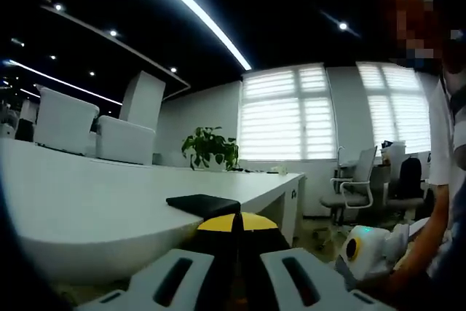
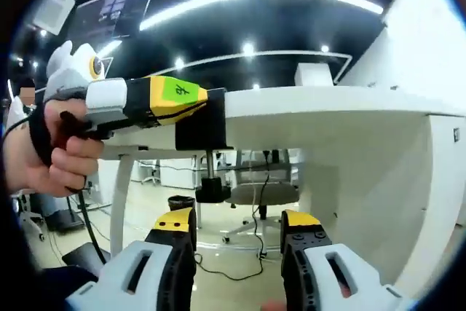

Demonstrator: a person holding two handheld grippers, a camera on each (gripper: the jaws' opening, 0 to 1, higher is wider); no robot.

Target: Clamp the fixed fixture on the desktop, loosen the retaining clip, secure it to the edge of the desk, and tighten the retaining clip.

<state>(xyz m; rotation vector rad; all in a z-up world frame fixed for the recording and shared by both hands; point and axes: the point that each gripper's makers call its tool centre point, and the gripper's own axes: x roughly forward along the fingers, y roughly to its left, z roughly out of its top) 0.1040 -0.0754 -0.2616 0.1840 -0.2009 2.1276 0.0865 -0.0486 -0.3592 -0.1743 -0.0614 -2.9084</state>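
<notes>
In the left gripper view, the left hand-held gripper (image 1: 237, 242) points level along the edge of the white bench (image 1: 87, 194). Its yellow-tipped jaws stand together, clamped on the black clamp fixture (image 1: 204, 204), whose flat upper plate lies on the bench top at the near edge. At the lower right, the right hand-held gripper (image 1: 362, 250) is held low beside the bench by a person's forearm (image 1: 426, 242). A potted plant (image 1: 210, 147) stands at the far end of the bench, white boxes (image 1: 95, 129) sit on it to the left, and an office chair (image 1: 354, 187) stands near the blinds.

In the right gripper view, the right hand-held gripper (image 2: 238, 232) looks up from below the bench (image 2: 335, 107), jaws apart with nothing between them. Above, the left hand-held gripper (image 2: 193, 105) is held level in a clenched hand (image 2: 54, 154), fingers wrapped round its grip. Its yellow jaws grip the clamp fixture (image 2: 200, 127) at the bench edge. The fixture's screw (image 2: 212, 169) hangs below the bench, ending in a black knob (image 2: 212, 191) just above the right gripper's open jaws, not touching them.
</notes>
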